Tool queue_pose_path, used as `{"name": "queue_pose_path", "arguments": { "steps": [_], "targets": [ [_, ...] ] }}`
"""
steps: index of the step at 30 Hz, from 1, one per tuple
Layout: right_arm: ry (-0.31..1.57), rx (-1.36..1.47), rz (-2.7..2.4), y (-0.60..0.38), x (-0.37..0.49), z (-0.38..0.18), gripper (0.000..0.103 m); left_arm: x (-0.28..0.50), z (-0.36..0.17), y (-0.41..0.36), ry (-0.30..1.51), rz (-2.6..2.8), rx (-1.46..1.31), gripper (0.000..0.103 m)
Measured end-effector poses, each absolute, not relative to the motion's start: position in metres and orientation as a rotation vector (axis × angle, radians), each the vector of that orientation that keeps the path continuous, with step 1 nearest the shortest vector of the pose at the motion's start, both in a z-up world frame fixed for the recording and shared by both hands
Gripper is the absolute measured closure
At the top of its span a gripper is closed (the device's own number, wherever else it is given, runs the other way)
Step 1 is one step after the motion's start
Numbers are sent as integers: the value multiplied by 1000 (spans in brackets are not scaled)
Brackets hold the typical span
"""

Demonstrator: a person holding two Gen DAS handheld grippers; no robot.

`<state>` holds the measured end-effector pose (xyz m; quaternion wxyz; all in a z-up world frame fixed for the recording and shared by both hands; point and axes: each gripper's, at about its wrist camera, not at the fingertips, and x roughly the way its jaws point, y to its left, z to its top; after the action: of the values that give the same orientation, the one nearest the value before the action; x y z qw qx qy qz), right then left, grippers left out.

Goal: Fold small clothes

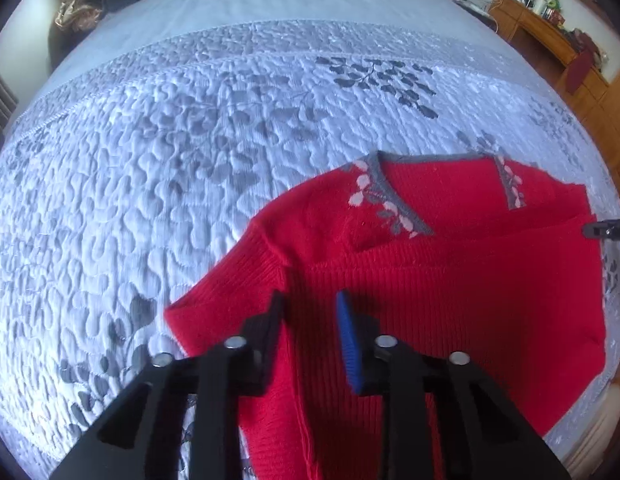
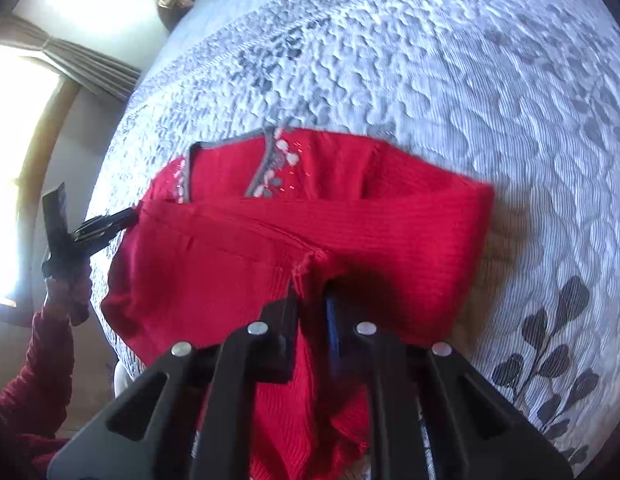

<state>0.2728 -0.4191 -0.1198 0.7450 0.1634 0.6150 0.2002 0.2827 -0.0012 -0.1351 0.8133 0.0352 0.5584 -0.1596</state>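
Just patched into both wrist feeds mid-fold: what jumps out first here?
A bright red sweater with a grey, flower-trimmed collar lies partly folded on a pale quilted bedspread printed with grey leaves. The right gripper is pinched shut on a fold of it, close to the camera. At the right wrist view's left edge, the left gripper meets the sweater's edge.
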Motion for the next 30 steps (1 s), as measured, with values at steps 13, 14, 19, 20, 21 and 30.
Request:
{"name": "queue_pose_path", "arguments": {
  "steps": [13,14,19,20,21,30],
  "targets": [
    [1243,362,490,-424,268,-87,94,290,-122,14,1179,-400,-56,100],
    [1250,354,488,-422,268,-90,94,291,-127,13,1210,-405,-37,82],
    [1277,334,470,-419,267,-104,94,289,-134,12,1197,-384,22,35],
    [1278,341,467,-420,267,-106,94,291,-136,12,1209,-394,10,36],
    [1279,348,463,-421,267,-107,94,294,-139,11,1225,-393,6,38],
    [1277,370,465,-425,266,-110,94,303,-155,14,1267,-451,-151,99]
  ]
}}
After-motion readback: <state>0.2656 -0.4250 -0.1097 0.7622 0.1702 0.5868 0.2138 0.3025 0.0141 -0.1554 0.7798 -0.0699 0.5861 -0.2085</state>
